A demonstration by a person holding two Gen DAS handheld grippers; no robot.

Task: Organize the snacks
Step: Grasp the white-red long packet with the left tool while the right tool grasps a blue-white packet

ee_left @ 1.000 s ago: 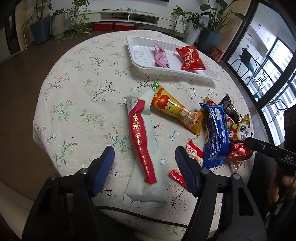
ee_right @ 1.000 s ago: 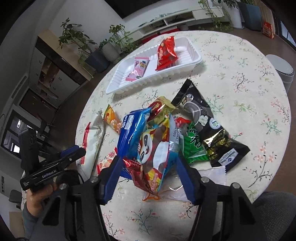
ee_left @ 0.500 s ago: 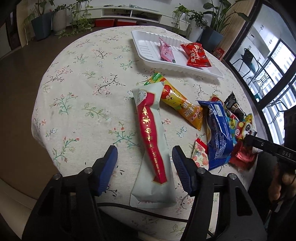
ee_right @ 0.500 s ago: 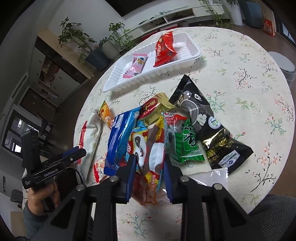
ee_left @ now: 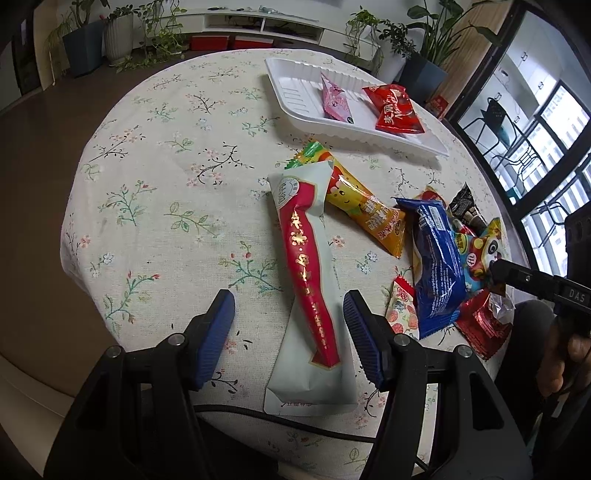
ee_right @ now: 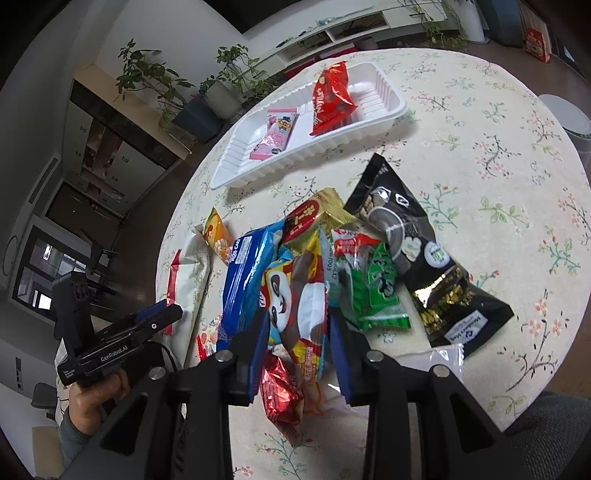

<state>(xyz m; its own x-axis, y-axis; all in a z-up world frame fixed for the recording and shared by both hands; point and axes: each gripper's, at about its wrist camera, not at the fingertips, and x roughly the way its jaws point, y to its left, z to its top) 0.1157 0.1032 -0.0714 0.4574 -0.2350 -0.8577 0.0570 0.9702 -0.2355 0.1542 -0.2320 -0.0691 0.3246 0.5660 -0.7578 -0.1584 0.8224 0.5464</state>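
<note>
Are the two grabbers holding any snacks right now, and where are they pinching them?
The right gripper pinches the panda snack bag at its near end. The left gripper holds nothing; its open jaws sit around the long red-and-white packet.

Background items, non-task
Potted plants (ee_left: 88,40) upper left; white low shelf (ee_left: 258,26) top centre; window frames (ee_left: 535,147) right edge.

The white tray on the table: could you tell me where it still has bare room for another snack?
The white tray holds a pink packet and a red packet side by side. Its end beyond the pink packet, toward the table edge, is bare, as is a smaller strip past the red packet. The snack pile on the tablecloth is crowded.
</note>
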